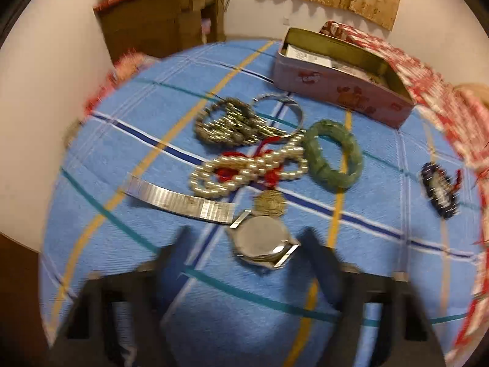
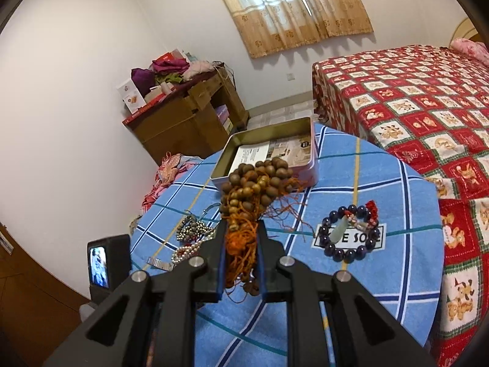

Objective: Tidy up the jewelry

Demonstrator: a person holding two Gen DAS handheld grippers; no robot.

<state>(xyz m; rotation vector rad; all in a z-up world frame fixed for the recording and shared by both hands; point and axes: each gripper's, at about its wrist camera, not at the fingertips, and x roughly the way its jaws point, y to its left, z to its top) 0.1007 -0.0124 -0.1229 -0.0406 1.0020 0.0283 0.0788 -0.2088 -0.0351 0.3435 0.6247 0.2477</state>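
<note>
My round table (image 2: 397, 275) wears a blue towel (image 1: 128, 140) crossed by yellow, teal and navy stripes. White walls enclose the room; a beige curtain (image 2: 293, 6) hangs at 12 o'clock, a cluttered wooden cabinet (image 2: 186, 113) stands at 10 o'clock, and a bed with a red patchwork cover (image 2: 412, 107) fills 2 to 4 o'clock in the right wrist view.

An open tin (image 2: 269, 153) sits at the table's far edge, a printed card lying inside. My right gripper (image 2: 241, 229) is clamped on a bundle of brown wooden beads (image 2: 256, 180) with orange cord, held in front of the tin. A dark bead bracelet (image 2: 350, 232) lies at 3 o'clock of that gripper, partly covering a printed label.

My left gripper (image 1: 244, 238) has its fingers (image 1: 318, 250) apart, flanking a watch case (image 1: 262, 244) on the towel; contact cannot be judged through the blur. A metal watch strap (image 1: 180, 202) runs toward 10 o'clock from the case, and a coin-like medal (image 1: 270, 203) lies just beyond it. Farther off lie a pearl strand (image 1: 247, 168) tangled with red cord, a green bangle (image 1: 334, 153), a heap of grey-gold beads (image 1: 229, 125) and a thin silver bangle (image 1: 284, 107).

The whole left wrist view is smeared by motion. At 8 o'clock of the right wrist view, a small lit screen (image 2: 99, 266) shows an unreadable picture.
</note>
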